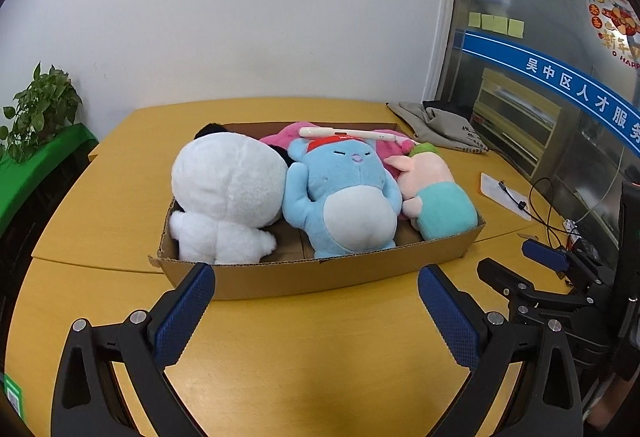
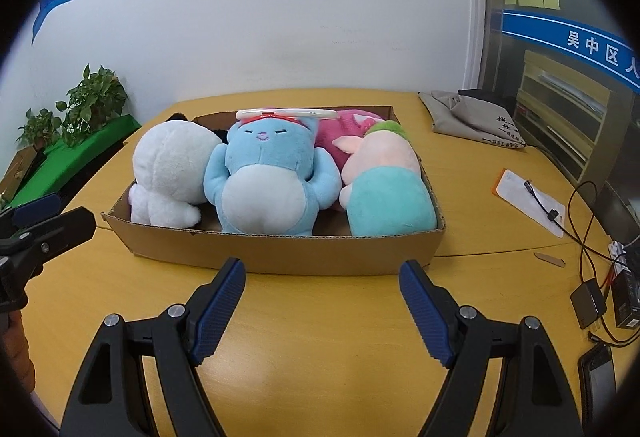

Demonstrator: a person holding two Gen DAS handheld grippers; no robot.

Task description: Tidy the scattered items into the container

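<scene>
The shallow brown cardboard box (image 1: 320, 273) sits in the middle of the yellow wooden bench (image 1: 312, 365), and it already holds everything plush that is in view: a round white plush toy (image 1: 226, 193) at its left end, a light blue plush animal with a pale belly and red headband (image 1: 344, 197) in the middle, a pink plush pig in a teal outfit (image 1: 438, 197) at the right end, and a magenta plush (image 2: 352, 129) wedged behind them. A long white plastic bar-shaped item (image 1: 352, 133) rests across the blue toy's head and the magenta one, more balanced than settled. The left gripper (image 1: 316, 317) and the right gripper (image 2: 322, 311) both hang just in front of the box's near wall with fingers spread wide and nothing between them. By the look of it the gathering is done or nearly so, and the step in hand is checking and finishing. What remains on the bench, a grey folded cloth bag (image 1: 444, 129), a white paper card with a black cable (image 2: 532, 201) and the electronics at the right edge, reads as workplace clutter rather than scattered items, so I would leave it. To finish well, keep both tools clear of the near wall so the light box is not shoved, and if anything is touched, nudge the white bar down between the plush toys so it cannot slide off.
</scene>
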